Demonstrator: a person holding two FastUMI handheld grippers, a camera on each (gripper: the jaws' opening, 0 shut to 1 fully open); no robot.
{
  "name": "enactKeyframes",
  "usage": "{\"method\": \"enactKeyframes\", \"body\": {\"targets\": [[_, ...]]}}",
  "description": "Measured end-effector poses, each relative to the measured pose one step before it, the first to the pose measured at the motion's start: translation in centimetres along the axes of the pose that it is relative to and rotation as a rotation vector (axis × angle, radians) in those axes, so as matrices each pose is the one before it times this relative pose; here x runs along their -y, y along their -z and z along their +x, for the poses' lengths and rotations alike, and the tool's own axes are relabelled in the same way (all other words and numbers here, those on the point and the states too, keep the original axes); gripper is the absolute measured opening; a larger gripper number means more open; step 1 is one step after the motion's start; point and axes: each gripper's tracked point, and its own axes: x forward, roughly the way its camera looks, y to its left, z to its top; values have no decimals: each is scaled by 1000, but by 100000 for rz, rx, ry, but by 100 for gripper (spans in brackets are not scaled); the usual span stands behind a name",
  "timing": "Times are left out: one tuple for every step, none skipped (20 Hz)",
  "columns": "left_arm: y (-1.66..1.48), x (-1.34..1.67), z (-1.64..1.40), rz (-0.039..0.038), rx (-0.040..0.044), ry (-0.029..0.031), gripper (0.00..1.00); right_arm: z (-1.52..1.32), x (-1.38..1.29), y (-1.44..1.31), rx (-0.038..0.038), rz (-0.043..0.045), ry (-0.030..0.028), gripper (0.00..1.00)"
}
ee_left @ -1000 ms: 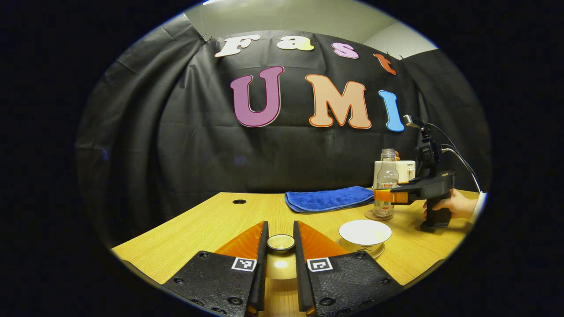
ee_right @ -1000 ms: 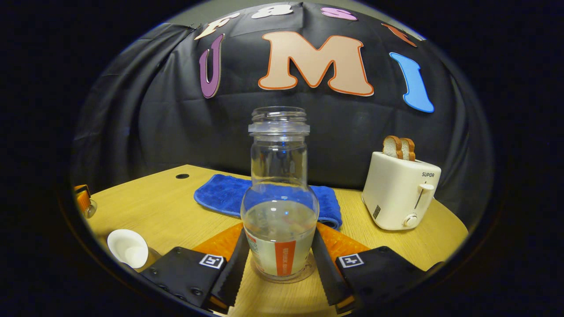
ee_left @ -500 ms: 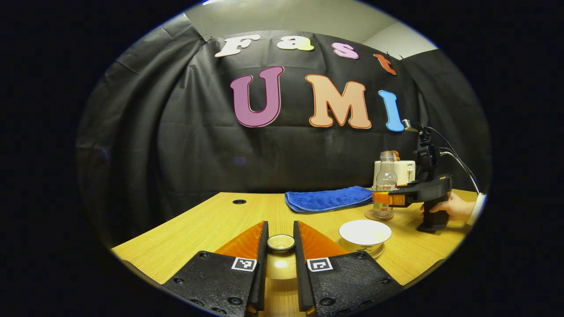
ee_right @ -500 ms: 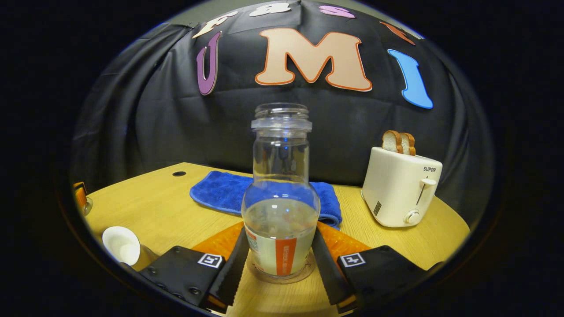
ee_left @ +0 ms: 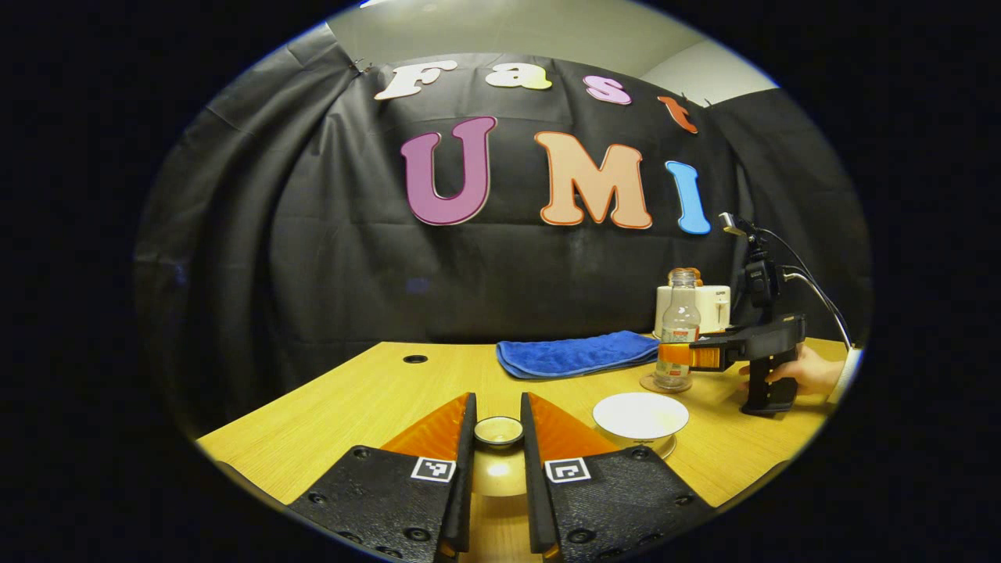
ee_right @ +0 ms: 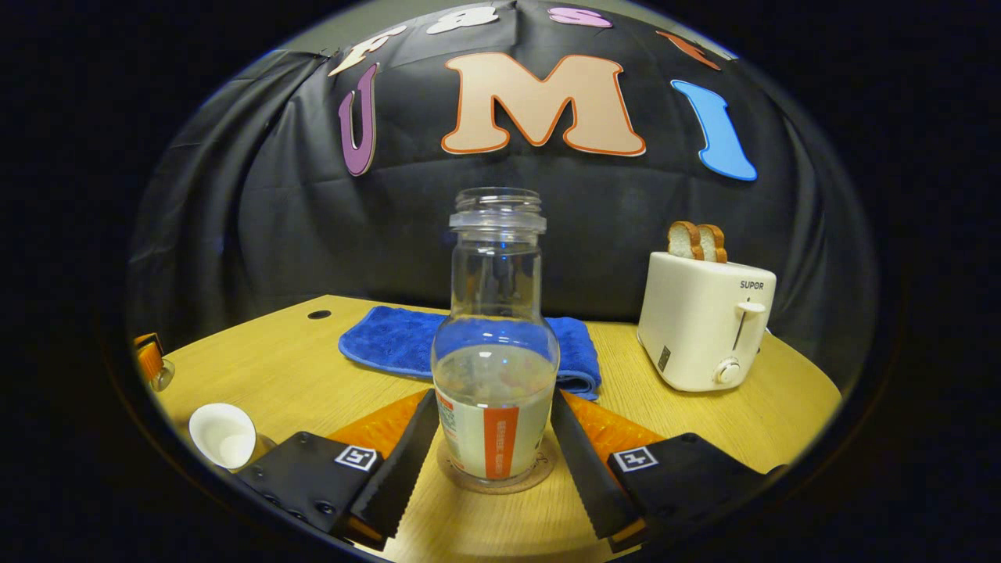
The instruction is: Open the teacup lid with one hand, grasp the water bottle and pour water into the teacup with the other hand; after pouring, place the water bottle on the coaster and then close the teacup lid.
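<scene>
Bottle (ee_right: 496, 367) is seated on coaster (ee_right: 495, 478); right gripper (ee_right: 491, 453) is spread, gaps both sides. Lid (ee_left: 498, 431) is clamped by left gripper (ee_left: 497, 442).

You see a clear, shiny water bottle (ee_right: 495, 352), a smooth wood counter (ee_right: 297, 367), a fluffy blue cloth (ee_right: 391, 344), and a glossy white teacup (ee_left: 640, 413).

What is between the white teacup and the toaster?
In the left gripper view, the water bottle on its coaster stands between the teacup and the toaster, with the right gripper around it.
</scene>
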Motion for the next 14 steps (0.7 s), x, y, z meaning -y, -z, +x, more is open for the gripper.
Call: {"method": "enactKeyframes", "body": {"targets": [[12, 547, 454, -11, -291, 1905, 27, -378, 144, 17, 347, 181, -516, 97], [17, 534, 353, -49, 50, 1558, 27, -562, 226, -2, 741, 772, -101, 97], [-43, 482, 416, 70, 76, 1467, 27, -504, 230, -109, 724, 1375, -290, 97], [44, 519, 302, -118, -131, 1639, 27, -609, 314, -112, 1495, 929, -238, 96], [-38, 582, 338, 24, 127, 1582, 27, -573, 353, -205, 1614, -374, 34, 93], [4, 502, 372, -175, 211, 1428, 27, -676, 268, -144, 1742, -181, -130, 96], [44, 560, 407, -46, -276, 1478, 27, -522, 104, -148, 1463, -189, -238, 96], [36, 581, 297, 190, 18, 1250, 27, -533, 52, -170, 1365, -80, -144, 96], [-151, 625, 283, -34, 407, 1923, 27, -524, 80, -147, 1156, 53, -210, 96], [117, 651, 267, -98, -55, 1916, 27, -571, 41, -10, 810, 76, -399, 96], [-45, 603, 254, 130, 61, 1797, 27, -414, 126, -6, 611, 120, -358, 89], [-74, 401, 250, -177, 433, 1131, 27, -510, 70, -114, 874, 62, -255, 93], [103, 519, 464, 303, -529, 1390, 27, -483, 152, -176, 1223, -15, 4, 96], [151, 560, 300, 106, -363, 1527, 27, -574, 167, -287, 1888, 187, 49, 89]]}}
